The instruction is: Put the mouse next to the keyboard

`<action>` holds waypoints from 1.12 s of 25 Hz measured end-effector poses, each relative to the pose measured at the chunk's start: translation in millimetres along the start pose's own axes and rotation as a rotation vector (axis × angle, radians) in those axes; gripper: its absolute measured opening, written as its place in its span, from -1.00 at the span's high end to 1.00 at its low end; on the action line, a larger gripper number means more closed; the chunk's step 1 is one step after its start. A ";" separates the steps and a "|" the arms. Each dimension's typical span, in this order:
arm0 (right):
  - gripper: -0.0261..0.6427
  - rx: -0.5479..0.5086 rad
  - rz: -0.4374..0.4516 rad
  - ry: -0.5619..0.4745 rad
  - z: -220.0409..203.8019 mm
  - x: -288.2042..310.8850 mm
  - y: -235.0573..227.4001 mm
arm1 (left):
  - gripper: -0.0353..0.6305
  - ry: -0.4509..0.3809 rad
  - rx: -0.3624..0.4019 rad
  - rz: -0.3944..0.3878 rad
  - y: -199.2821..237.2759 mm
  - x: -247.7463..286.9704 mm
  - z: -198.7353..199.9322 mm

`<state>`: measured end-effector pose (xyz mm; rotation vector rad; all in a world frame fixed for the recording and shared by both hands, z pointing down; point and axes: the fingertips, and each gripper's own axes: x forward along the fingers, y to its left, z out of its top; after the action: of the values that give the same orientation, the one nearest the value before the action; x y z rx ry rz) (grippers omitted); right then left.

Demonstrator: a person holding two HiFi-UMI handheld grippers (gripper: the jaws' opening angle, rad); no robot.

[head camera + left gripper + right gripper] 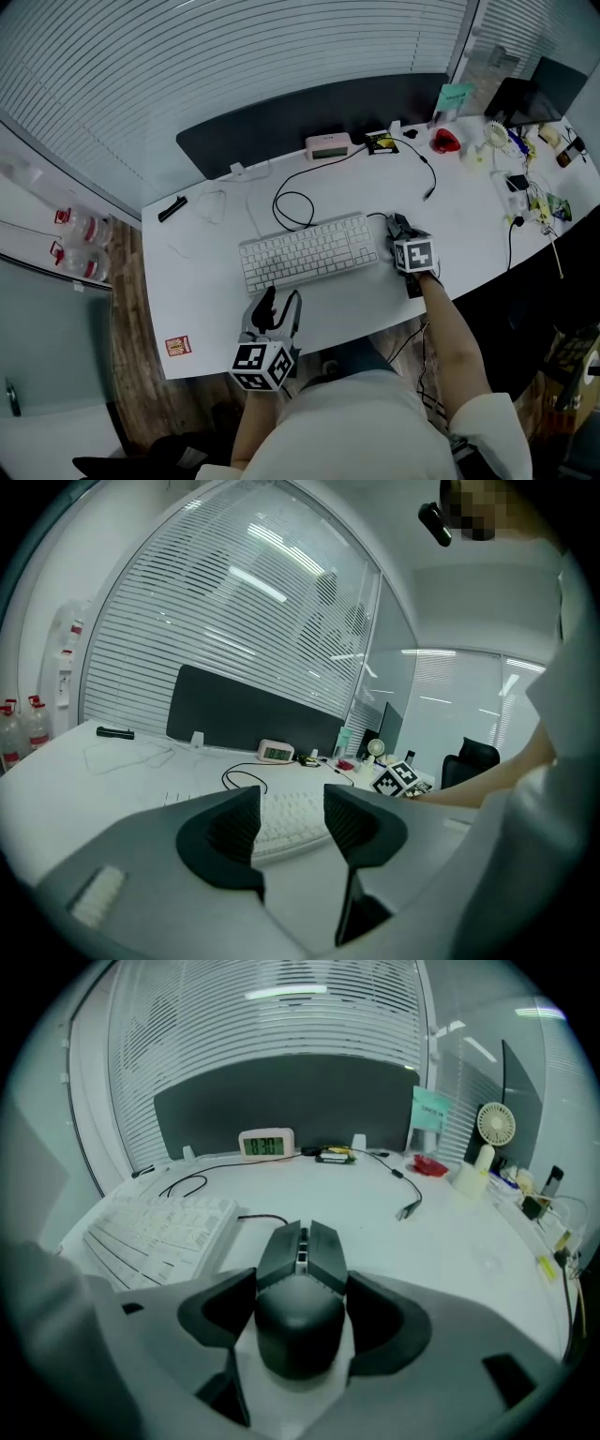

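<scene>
From the head view, I am holding my left gripper [279, 307] over the white desk's [202, 281] near edge, with my right gripper [398, 226] just right of the white keyboard [307, 251]. In the left gripper view, my fingers are standing spread and empty. In the right gripper view, my fingers are pinching the black mouse [302, 1326] beside the keyboard's right end.
</scene>
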<state>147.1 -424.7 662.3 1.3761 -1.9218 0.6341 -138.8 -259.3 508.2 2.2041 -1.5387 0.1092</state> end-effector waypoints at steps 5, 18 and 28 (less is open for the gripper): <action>-0.02 0.038 -0.025 -0.085 7.7 -23.4 3.3 | 0.30 -0.016 0.004 0.016 1.5 -17.9 -0.7; 0.50 0.114 0.188 -0.406 1.5 -165.9 109.4 | 0.30 -0.049 -0.003 0.067 -7.4 -81.4 -13.5; 0.91 0.104 0.336 -0.528 -25.7 -259.3 168.5 | 0.30 -0.055 -0.004 0.084 -41.4 -117.2 -36.5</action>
<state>48.2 -192.3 481.9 1.3919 -2.6104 0.5680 -138.4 -130.9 491.3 2.1565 -1.6605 0.0715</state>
